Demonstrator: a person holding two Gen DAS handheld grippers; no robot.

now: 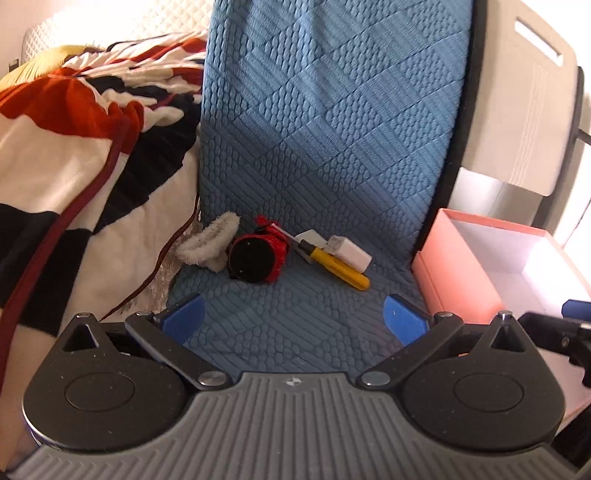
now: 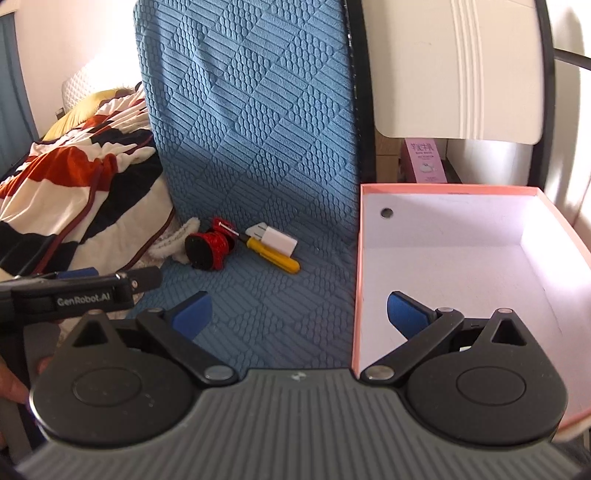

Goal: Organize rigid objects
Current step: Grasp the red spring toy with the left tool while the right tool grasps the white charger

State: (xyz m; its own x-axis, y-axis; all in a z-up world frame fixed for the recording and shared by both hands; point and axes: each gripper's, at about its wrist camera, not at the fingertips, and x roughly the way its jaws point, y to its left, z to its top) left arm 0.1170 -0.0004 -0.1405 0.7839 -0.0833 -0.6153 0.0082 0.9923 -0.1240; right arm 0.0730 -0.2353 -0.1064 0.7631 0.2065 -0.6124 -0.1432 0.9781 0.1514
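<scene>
Blue quilted bedcover [image 1: 332, 147] with a raised diamond pattern, stretched flat and running away from both cameras. At its left edge, a rumpled fleece blanket [image 1: 74, 166] in cream, orange and black, a white quilted pillow [image 1: 110, 22] beyond. Near the blanket on the cover, a tight cluster: white fuzzy hair clip [image 1: 210, 240], touching a red spool with a black end [image 1: 258, 254], then a yellow-handled cutter [image 1: 338, 266] lying against a white charger plug [image 1: 347, 249]. Right of the cover, an open pink cardboard box [image 2: 443, 192] with white lining, empty but for a small round dot on its wall. Behind it, a cream footboard panel [image 2: 461, 74]. Left hand-held gripper [image 1: 295, 319] spread wide, holding nothing, over bare cover short of the cluster. Right hand-held gripper [image 2: 299, 314] likewise wide and empty, straddling the box's near-left wall.
</scene>
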